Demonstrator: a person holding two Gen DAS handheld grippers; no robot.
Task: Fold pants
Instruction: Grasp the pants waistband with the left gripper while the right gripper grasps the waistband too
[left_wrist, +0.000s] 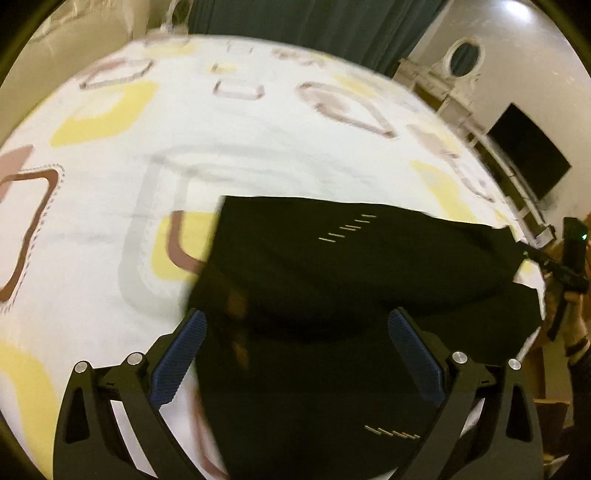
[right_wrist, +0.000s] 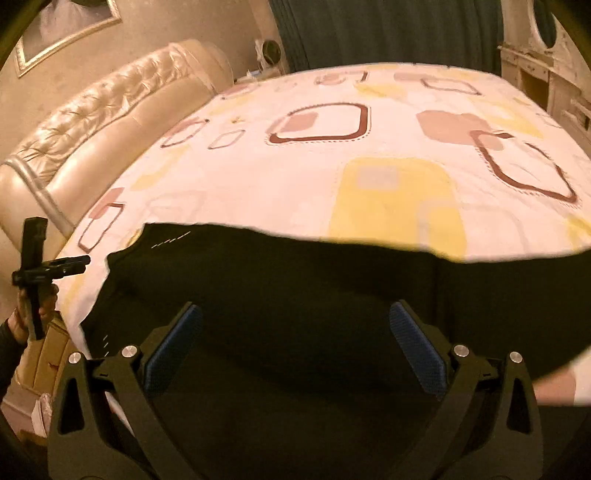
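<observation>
Black pants (left_wrist: 351, 266) lie folded on the patterned bed sheet (left_wrist: 184, 140), with small rows of light stitching on them. My left gripper (left_wrist: 295, 321) is open above the pants' near left part, holding nothing. In the right wrist view the pants (right_wrist: 295, 280) fill the lower half of the frame on the sheet (right_wrist: 369, 147). My right gripper (right_wrist: 295, 317) is open over the pants, holding nothing. The right gripper also shows at the far right of the left wrist view (left_wrist: 569, 266). The left gripper shows at the far left of the right wrist view (right_wrist: 48, 269).
A tufted beige headboard (right_wrist: 92, 118) runs along the left of the bed. A dark curtain (right_wrist: 369, 29) hangs behind. A white dresser (left_wrist: 450, 85) and a dark screen (left_wrist: 528, 151) stand to the right. A cardboard box (right_wrist: 44, 354) sits by the bed.
</observation>
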